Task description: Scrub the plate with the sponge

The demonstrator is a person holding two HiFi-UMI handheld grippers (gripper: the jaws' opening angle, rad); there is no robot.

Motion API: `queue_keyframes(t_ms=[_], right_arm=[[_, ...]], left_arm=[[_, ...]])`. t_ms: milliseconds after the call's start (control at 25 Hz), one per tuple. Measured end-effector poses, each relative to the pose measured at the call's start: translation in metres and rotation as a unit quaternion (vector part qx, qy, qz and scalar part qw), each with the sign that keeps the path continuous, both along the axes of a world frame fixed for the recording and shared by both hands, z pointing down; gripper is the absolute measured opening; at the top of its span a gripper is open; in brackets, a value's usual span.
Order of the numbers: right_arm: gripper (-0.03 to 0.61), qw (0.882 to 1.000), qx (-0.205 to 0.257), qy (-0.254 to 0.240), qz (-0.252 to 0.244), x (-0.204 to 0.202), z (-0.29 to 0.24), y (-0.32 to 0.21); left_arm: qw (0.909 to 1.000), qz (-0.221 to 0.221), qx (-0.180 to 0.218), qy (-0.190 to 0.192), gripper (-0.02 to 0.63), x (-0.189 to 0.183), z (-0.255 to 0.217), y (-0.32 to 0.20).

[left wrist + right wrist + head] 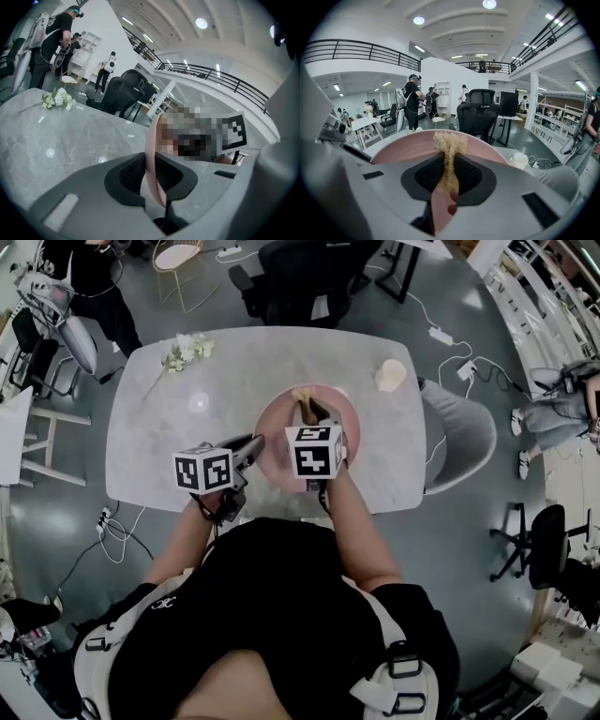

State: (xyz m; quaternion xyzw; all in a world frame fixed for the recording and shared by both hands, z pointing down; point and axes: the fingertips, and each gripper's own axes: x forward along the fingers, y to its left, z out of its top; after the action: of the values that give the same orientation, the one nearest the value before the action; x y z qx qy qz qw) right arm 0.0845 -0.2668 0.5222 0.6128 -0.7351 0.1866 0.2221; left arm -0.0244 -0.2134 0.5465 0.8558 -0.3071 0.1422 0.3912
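The plate point(278, 434) was a round, pale pink dish in the middle of the grey marbled table point(178, 381), right in front of me. In the left gripper view I saw its thin rim point(151, 150) edge-on, rising upright between the ribbed black pads.

My left gripper point(255, 444) was closed narrowly on that rim at the plate's left side, both pads pressed against the pink edge point(149, 176). My right gripper point(314, 414) reached over the plate's middle with its jaws squeezed on the sponge point(302, 397), a tan, fibrous, loofah-like piece. In the right gripper view the sponge point(450, 145) was pinched to a thin neck between the pads point(449, 174), and its frayed top flared out above them against the plate's pink surface point(401, 149). I could not tell whether the sponge was touching the plate.

Only the head view showed both grippers together, along with a pale round object point(391, 375) near the table's far right corner. The white flowers point(186, 351) lay at the far left, and the left gripper view showed them too point(58, 99). Only the right gripper view showed a black office chair point(480, 111) beyond the plate.
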Motion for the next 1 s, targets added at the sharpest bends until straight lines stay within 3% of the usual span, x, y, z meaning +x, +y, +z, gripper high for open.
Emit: queue_keyframes(t_ms=[280,480,800,1000], right_arm=[[0.072,0.999,0.0,0.026,0.03,0.031,0.009,-0.007],[0.072,0.998,-0.027,0.045,0.043,0.051,0.026,0.001],[0.072,0.996,-0.084,0.018,0.009,0.025,0.06,0.021],[0.072,0.993,-0.117,-0.005,-0.03,-0.001,0.067,0.041]], left_arm=[[0.9998,-0.009,0.017,0.008,0.054,-0.012,-0.013,-0.009],[0.999,-0.033,0.03,0.01,0.057,-0.029,-0.019,-0.015],[0.9946,-0.099,0.027,0.008,0.054,-0.057,-0.02,-0.033],[0.9887,-0.146,0.001,0.035,0.054,-0.072,-0.017,-0.044]])
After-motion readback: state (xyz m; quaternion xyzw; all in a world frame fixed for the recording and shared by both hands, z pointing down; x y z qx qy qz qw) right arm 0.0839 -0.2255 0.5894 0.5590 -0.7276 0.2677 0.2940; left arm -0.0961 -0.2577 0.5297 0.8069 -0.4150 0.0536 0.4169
